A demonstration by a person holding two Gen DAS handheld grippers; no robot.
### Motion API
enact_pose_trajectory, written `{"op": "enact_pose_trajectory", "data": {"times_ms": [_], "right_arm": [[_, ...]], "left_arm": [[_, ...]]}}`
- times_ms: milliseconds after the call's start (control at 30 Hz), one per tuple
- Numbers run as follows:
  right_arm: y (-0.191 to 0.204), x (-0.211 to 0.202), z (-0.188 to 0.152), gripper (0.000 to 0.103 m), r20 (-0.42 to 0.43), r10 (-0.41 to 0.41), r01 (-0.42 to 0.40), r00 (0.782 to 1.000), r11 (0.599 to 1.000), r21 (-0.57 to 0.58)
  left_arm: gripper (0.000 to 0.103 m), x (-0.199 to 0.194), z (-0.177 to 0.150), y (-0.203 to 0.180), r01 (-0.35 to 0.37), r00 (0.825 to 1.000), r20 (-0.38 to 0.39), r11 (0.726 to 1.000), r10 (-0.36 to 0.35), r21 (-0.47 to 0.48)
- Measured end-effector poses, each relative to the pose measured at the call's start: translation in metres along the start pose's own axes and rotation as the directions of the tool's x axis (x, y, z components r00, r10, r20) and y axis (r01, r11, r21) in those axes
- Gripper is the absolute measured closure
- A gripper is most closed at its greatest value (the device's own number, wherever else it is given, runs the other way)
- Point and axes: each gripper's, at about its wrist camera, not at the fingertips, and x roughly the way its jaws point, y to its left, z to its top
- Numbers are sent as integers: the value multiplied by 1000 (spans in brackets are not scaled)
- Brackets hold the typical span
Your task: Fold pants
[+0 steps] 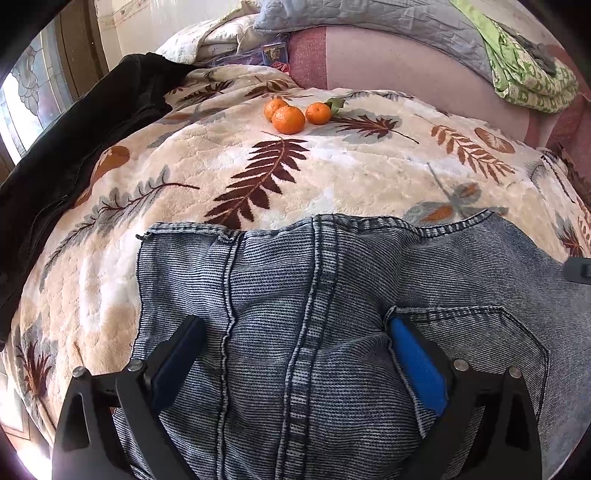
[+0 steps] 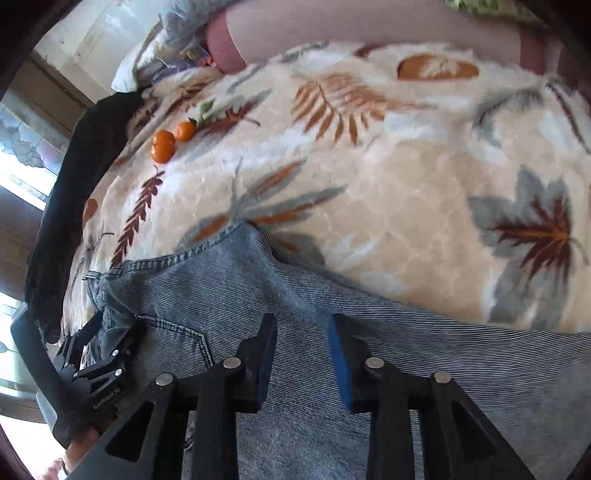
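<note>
Faded blue jeans [image 1: 332, 280] lie spread on a cream blanket [image 1: 332, 173] printed with leaves, their hemmed edge towards the far side. My left gripper [image 1: 295, 328] stands wide open, and its fingertips [image 1: 402, 332] rest on the denim, which bulges between them around a thick seam. A back pocket [image 1: 491, 343] lies just right of it. In the right wrist view my right gripper [image 2: 303, 325] hovers over the jeans [image 2: 406, 350], open by a narrow gap with nothing between its blue pads. The left gripper [image 2: 109, 330] shows at the left, down on the denim.
Three tangerines [image 1: 288, 118] with a leaf sit on the blanket beyond the jeans, also seen as tangerines [image 2: 164, 147]. A black jacket [image 1: 74, 147] lies along the left edge. Pillows [image 1: 351, 18] and a green cloth [image 1: 528, 74] are piled at the back.
</note>
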Motion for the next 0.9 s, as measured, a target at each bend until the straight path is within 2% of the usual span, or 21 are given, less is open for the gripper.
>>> {"op": "enact_pose_trajectory", "data": {"times_ms": [33, 100, 133, 167, 200, 233, 267, 300, 333, 433, 533, 600, 633, 667, 700, 733, 867, 900], "right_arm": [[-2, -12, -7, 70, 15, 32, -32, 999, 999, 12], [-9, -26, -28, 58, 30, 69, -70, 997, 997, 31], [-16, -25, -38, 52, 26, 50, -51, 998, 998, 39], [-28, -15, -45, 37, 4, 4, -4, 1000, 998, 55], [-45, 0, -47, 32, -44, -51, 54, 998, 995, 85], [-63, 8, -49, 33, -61, -19, 27, 998, 990, 138], [-73, 0, -50, 36, -19, 41, -36, 999, 982, 187], [-78, -12, -51, 36, -1, 67, -65, 998, 971, 231], [-79, -27, -53, 36, 20, 69, -72, 997, 966, 247], [-84, -72, -65, 36, 116, 89, -111, 989, 974, 197], [-124, -86, -78, 30, 165, 74, -118, 983, 955, 272], [-171, -67, -84, 26, 133, 10, -65, 991, 907, 415], [-195, -54, -88, 26, 131, 50, -108, 990, 870, 482], [-209, -54, -93, 26, 198, 115, -203, 974, 831, 518], [-214, -59, -95, 27, 232, 145, -252, 962, 802, 542], [-214, -65, -95, 27, 231, 157, -263, 960, 791, 553], [-191, -105, -101, 26, 296, 177, -300, 939, 843, 447], [-189, -111, -107, 26, 297, 172, -295, 939, 848, 440]], "left_arm": [[2, -1, 0, 0, -1, 1000, 4, 1000, 1, 0], [2, -1, 0, -1, -5, 1000, 8, 1000, 5, 1], [2, -1, -1, -1, -8, 1000, 10, 1000, 8, -1], [2, -1, -1, -2, -11, 1000, 13, 1000, 11, -2], [1, -1, -1, -2, -9, 1000, 15, 1000, 9, -1], [1, -1, -1, -3, -15, 1000, 15, 1000, 15, 2], [1, -2, 0, -3, -17, 1000, 14, 1000, 17, 5], [1, -4, 1, -2, -11, 1000, 11, 1000, 11, 2], [1, -7, 2, 0, -6, 1000, 5, 1000, 6, -7], [2, -30, 0, 5, -3, 1000, 15, 999, 3, -38], [1, -60, -12, -4, 45, 998, 51, 999, -44, -17], [1, -69, -23, -19, 69, 996, 54, 997, -70, 27], [1, -67, -28, -29, 56, 998, 34, 996, -58, 65], [1, -62, -32, -38, 22, 1000, 3, 994, -23, 103], [1, -58, -37, -46, -12, 1000, -13, 991, 14, 134], [1, -57, -40, -50, -34, 999, -15, 989, 37, 147], [2, -72, -43, -51, -40, 999, 2, 993, 40, 111], [2, -76, -44, -52, -43, 999, 7, 994, 42, 105]]}}
